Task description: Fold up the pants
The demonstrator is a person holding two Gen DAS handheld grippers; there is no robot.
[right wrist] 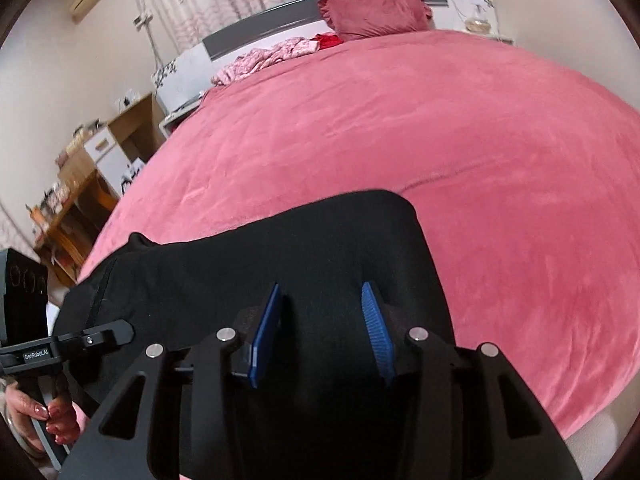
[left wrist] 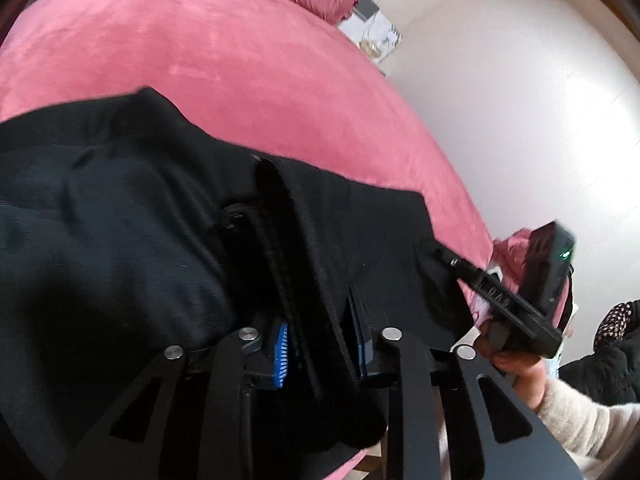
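A pair of black pants (right wrist: 248, 256) lies across the near edge of a bed covered by a pink blanket (right wrist: 400, 128).

On the left, the left hand-held gripper (left wrist: 320, 332) is over the pants. A raised ridge of black cloth runs up between its blue finger pads (left wrist: 281, 350), but the pads stand a little apart from the ridge, and it is not clear whether they are pinching the cloth or loose around it. From the other camera, this gripper's body shows at the far left edge, with bare fingers wrapped round its handle and its black tip resting at the left side of the pants.

Moving right, the right hand-held gripper (right wrist: 324, 332) is close above the right end of the pants. Its two blue finger pads (right wrist: 376, 332) are spread wide apart, released, with flat black cloth showing in the gap between them. The pants end in a rounded corner just past these fingers; beyond it is bare pink blanket.

At the head of the bed lie a dark pink pillow (right wrist: 376, 10) and some crumpled pink clothes (right wrist: 268, 58). A wooden desk (right wrist: 80, 184) stands beside the bed on the left.
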